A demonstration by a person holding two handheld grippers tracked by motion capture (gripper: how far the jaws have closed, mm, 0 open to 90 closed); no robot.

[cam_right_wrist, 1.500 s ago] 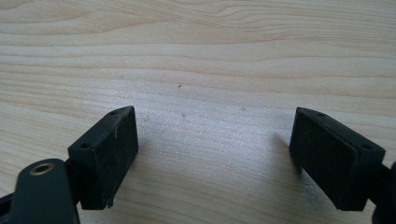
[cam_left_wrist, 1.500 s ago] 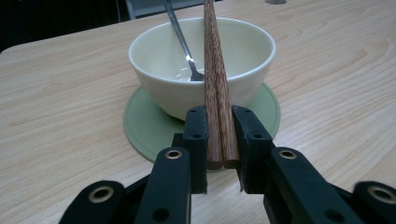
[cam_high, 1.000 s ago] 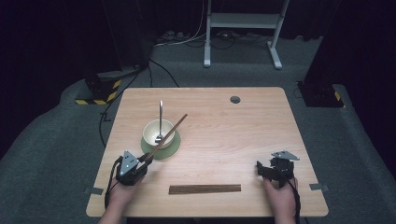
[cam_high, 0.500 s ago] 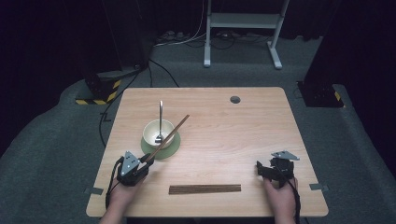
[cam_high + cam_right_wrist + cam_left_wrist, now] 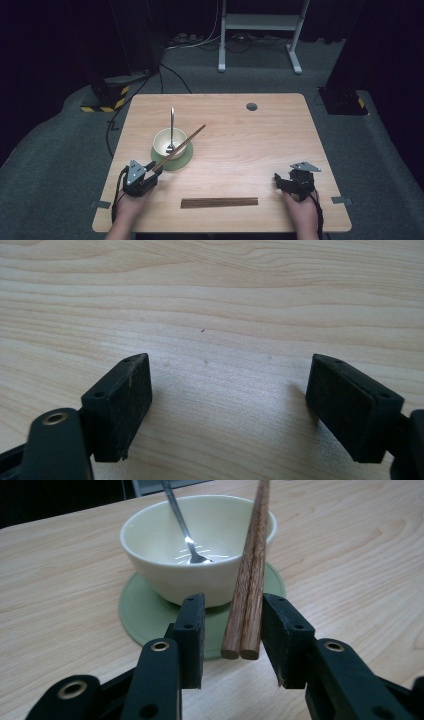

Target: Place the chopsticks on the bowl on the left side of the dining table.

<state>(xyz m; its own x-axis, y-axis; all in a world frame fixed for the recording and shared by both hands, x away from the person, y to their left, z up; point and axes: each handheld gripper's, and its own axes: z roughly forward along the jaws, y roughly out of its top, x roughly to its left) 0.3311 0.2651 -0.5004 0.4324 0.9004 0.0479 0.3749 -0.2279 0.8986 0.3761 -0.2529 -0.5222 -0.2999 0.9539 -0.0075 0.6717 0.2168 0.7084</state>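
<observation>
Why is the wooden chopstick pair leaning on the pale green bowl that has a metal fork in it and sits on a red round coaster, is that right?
Nearly right, but the round coaster under the pale green bowl is green, not red; the left gripper view shows it clearly. The wooden chopstick pair does lean on the bowl's rim, and the metal fork does stand in the bowl.

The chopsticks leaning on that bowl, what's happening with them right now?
A person works at the wooden table with a gripper in each hand. The left gripper has just been opening around a pair of chopsticks: they lie between its jaws, with a gap at one pad, and their far part rests across the rim of a pale bowl. The bowl sits on a green coaster with a spoon inside. The right gripper waits open over bare table. A dark wooden strip lies near the front edge.
</observation>
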